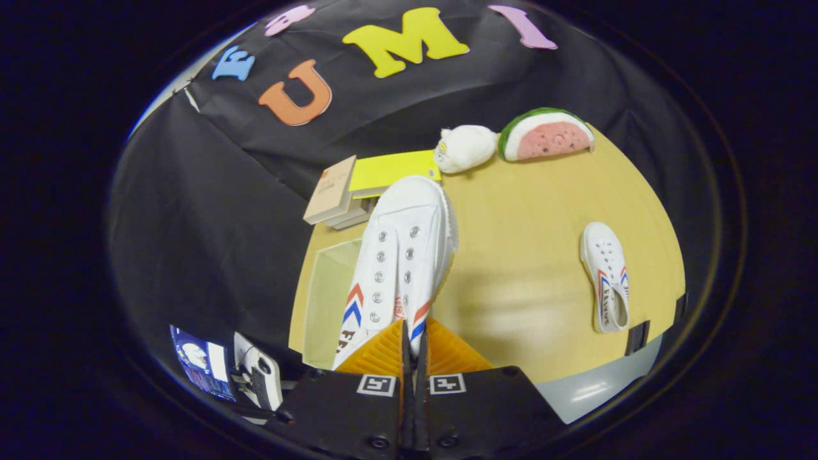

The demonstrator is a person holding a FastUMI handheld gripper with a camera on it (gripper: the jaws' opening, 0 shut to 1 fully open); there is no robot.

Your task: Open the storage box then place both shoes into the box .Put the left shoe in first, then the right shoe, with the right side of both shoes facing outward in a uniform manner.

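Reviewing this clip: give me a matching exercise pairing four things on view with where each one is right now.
Things:
1. held shoe
2. second shoe
3. watermelon toy
4. storage box

Places:
A. far edge of the table
B. lying alone on the table, off to one side of the fingers
C. clamped in the gripper, toe pointing away
D. beside and below the held shoe, lidless

Pairs: 1-C, 2-B, 3-A, 4-D
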